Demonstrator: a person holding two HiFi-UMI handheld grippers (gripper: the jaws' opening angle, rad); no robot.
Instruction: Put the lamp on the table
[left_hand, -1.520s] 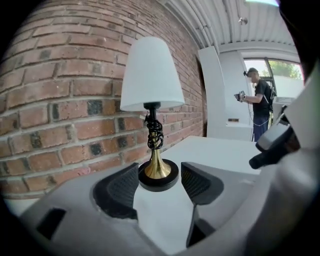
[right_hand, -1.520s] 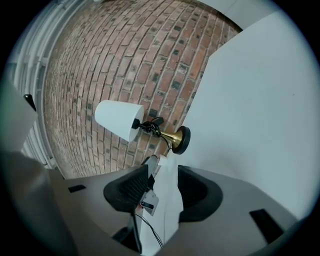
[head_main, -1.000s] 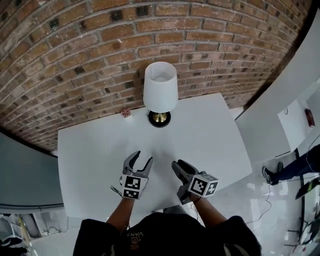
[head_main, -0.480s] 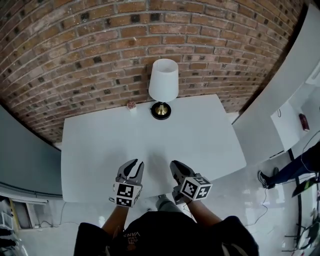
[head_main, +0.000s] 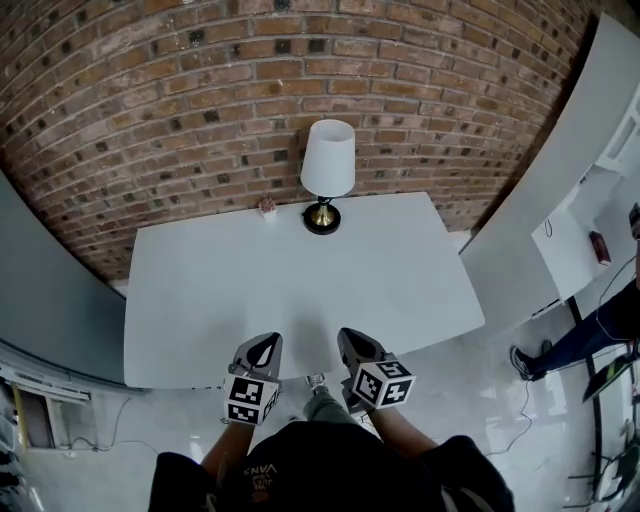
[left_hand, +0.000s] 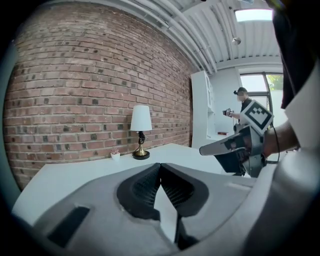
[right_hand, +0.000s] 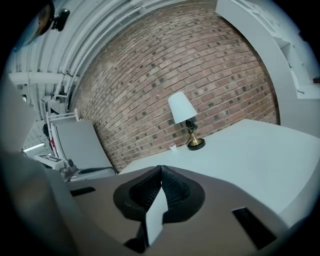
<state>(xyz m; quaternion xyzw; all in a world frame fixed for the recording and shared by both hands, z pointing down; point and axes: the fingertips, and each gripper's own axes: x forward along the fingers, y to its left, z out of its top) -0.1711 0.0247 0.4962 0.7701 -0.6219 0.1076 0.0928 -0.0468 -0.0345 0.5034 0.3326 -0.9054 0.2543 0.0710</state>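
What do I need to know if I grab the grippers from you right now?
Left gripper: shut, fingers just closed on nothing, at the near edge of the table.
Right gripper: the same, right beside it.
Lamp: upright at the table's far edge, by the brick wall; neither gripper touches it.
Done: the lamp is on the table.
Left: nothing that I can see.

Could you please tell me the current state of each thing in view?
lamp: upright on the table, by the brick wall, no gripper on it.
small potted plant: upright, beside the lamp, apart from it.
left gripper: just closed, shut, nothing between its jaws.
right gripper: just closed, shut, nothing between its jaws.
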